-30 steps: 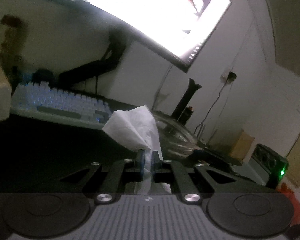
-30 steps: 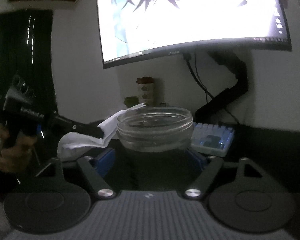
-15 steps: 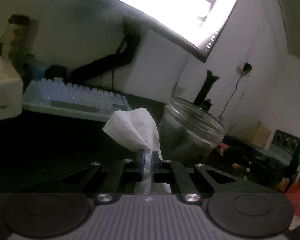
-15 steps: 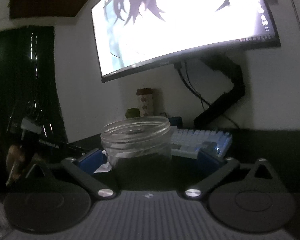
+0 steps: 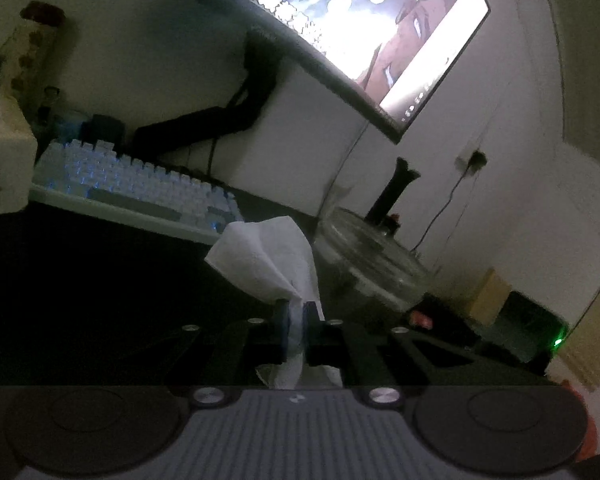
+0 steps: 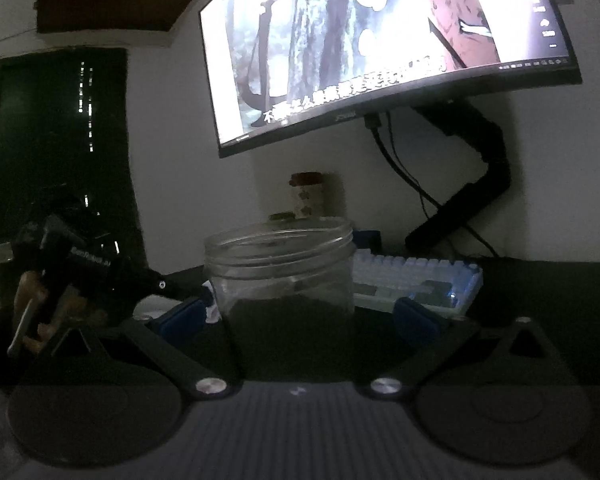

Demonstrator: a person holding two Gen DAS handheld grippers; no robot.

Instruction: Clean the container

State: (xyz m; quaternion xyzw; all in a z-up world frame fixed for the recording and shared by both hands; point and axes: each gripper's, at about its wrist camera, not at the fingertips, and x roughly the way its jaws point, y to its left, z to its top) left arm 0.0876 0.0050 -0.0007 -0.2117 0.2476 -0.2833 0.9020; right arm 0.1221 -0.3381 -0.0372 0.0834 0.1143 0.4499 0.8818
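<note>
The clear plastic jar [image 6: 280, 264] stands upright and lidless on the dark desk, between the blue pads [image 6: 184, 314] of my right gripper [image 6: 300, 314]. Those jaws are wide and closing slightly, with a gap on each side of the jar. My left gripper [image 5: 296, 312] is shut on a crumpled white tissue [image 5: 268, 256], which sticks up just left of the jar [image 5: 368, 252]. In the right wrist view a hand [image 6: 32, 300] holds that left gripper [image 6: 100, 276] low at the left, its tip near the jar's base.
A white backlit keyboard [image 5: 140, 196] lies behind the jar, under a lit curved monitor [image 6: 380, 40] on a black arm [image 6: 472, 200]. A pale tissue box [image 5: 0, 160] and a tall patterned canister [image 5: 28, 52] stand at the far left. Dark desk mat [image 5: 80, 280] in front.
The right gripper's pads have spread away from the jar, which now stands lower on the desk. The left gripper with the tissue has drawn back from the jar's rim to beside its base.
</note>
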